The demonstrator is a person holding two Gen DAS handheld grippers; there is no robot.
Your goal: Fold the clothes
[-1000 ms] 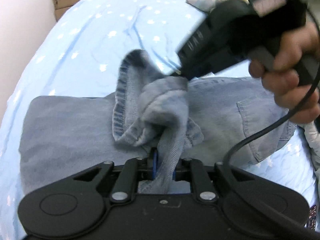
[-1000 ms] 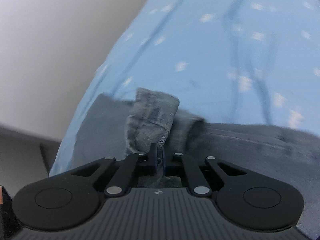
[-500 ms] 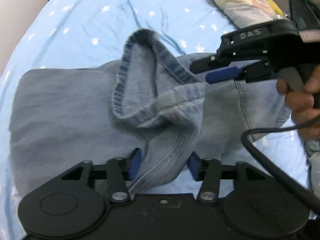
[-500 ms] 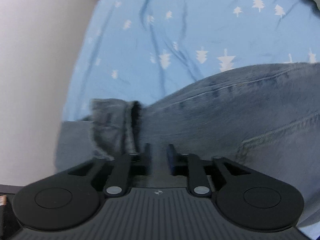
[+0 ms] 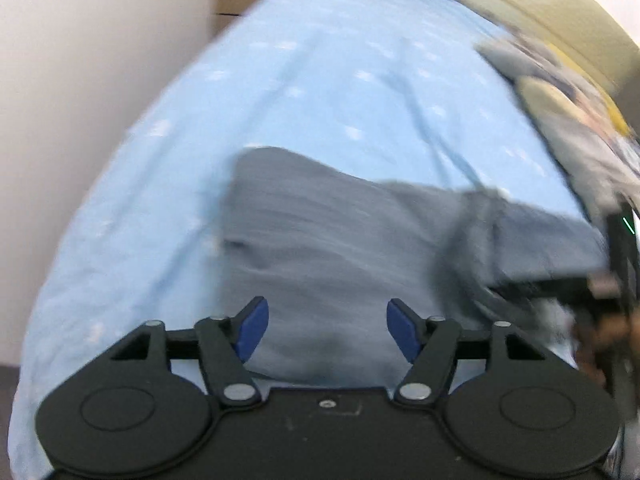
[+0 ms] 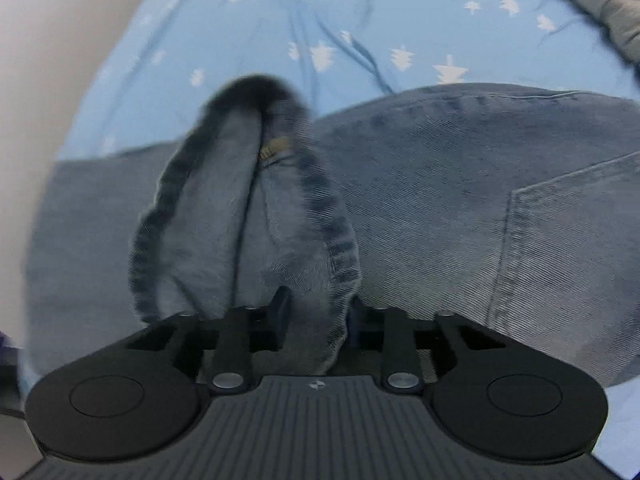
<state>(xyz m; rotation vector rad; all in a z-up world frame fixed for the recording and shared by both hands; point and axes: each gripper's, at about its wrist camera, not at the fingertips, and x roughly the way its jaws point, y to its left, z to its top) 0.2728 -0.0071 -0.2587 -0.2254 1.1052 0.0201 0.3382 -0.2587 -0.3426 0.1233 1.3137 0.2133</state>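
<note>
A pair of light blue jeans [image 5: 320, 248] lies folded on the bed; it also shows in the right wrist view [image 6: 480, 200]. My left gripper [image 5: 327, 330] is open and empty, its blue pads [image 5: 252, 326] apart just above the denim. My right gripper [image 6: 318, 312] is shut on the hem of a jeans leg [image 6: 256, 208], which stands up in a loop in front of it. In the blurred left wrist view the right gripper [image 5: 580, 280] shows at the right edge, holding the bunched hem.
The bed sheet [image 5: 340, 80] is light blue with white tree prints, also in the right wrist view [image 6: 360, 20]. A pile of other clothes [image 5: 568, 120] lies at the far right. A pale wall [image 5: 80, 80] runs along the left side of the bed.
My left gripper has let go of the leg hem, opened wide and pulled back to the left. My right gripper has closed on the hem and now holds it up.
</note>
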